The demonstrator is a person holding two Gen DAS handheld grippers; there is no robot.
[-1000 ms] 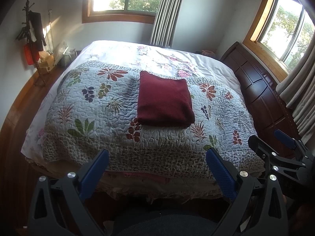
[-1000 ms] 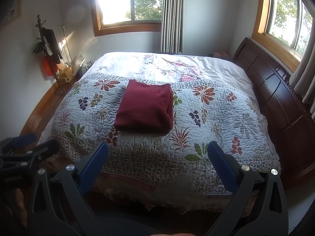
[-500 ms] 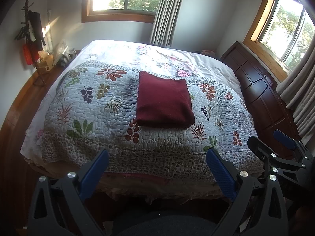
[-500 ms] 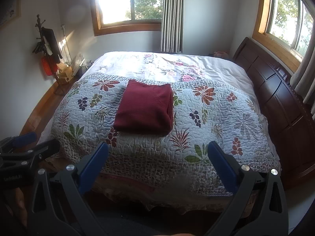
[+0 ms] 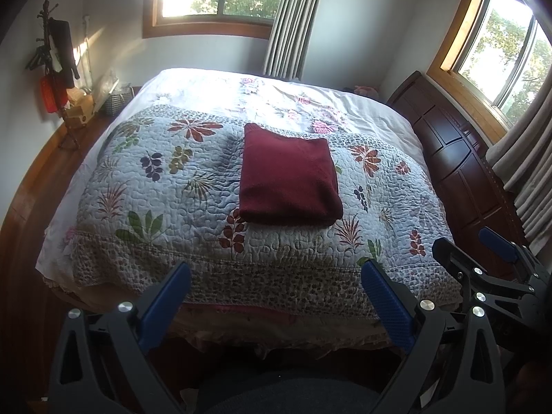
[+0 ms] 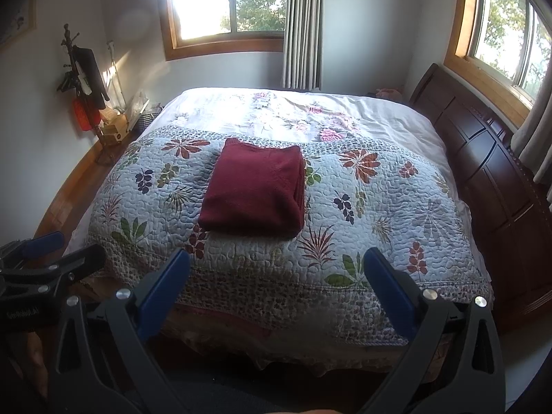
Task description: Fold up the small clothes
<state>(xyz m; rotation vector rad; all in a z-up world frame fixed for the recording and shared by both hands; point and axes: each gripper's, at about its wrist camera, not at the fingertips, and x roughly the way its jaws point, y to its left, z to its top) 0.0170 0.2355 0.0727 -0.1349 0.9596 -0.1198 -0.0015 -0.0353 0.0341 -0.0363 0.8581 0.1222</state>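
Sunlit windows (image 6: 220, 0), white walls, dark wooden headboard (image 6: 490, 165).

A dark red garment (image 5: 289, 176) (image 6: 255, 193) is seen folded into a neat, thick rectangle, lying flat on the floral quilt (image 5: 165, 203) (image 6: 386, 207) of the bed. It is placed near the middle of the quilt, its long sides running from near to far. Stacked layers are visible along its right edge, and the near edge is rounded.
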